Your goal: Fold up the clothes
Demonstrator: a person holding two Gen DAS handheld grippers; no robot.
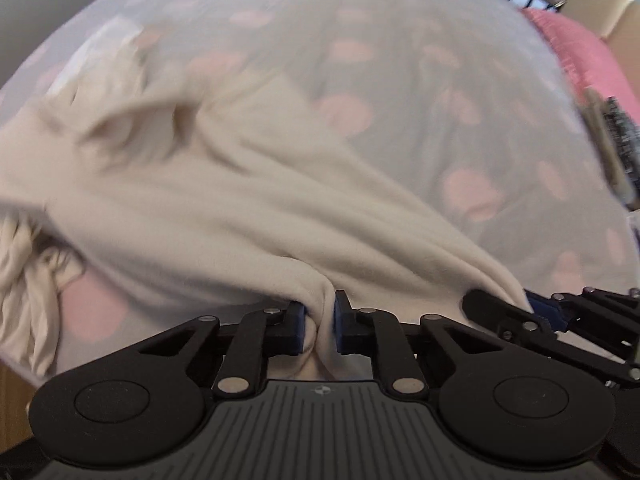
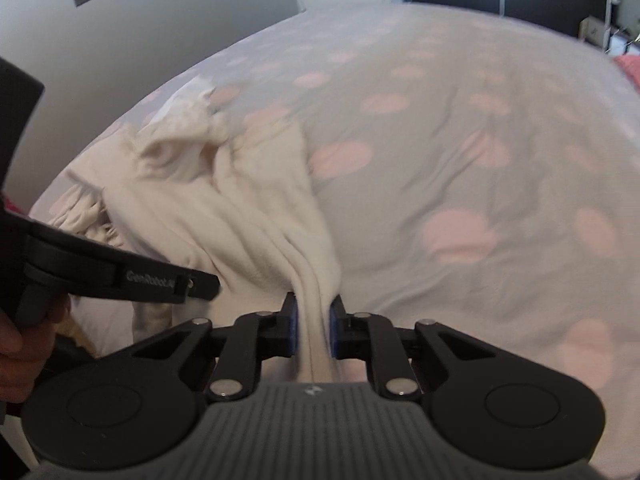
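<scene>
Both grippers, left (image 1: 319, 326) and right (image 2: 313, 330), pinch bunched folds of a soft cream garment (image 1: 208, 196) that trails, creased, across the bed (image 1: 400, 60) with its pink-spotted grey cover.

Only one piece of text can be read: "GenRobot.AI", in pale letters on the black side of the left claw (image 2: 120, 276), which shows in the right wrist view to the left of the right claw (image 2: 313, 330). Its last letters are blurred. A small round emblem sits on the grey ribbed body just behind each claw's fingers, too small to make out. Nothing else carries legible writing.
</scene>
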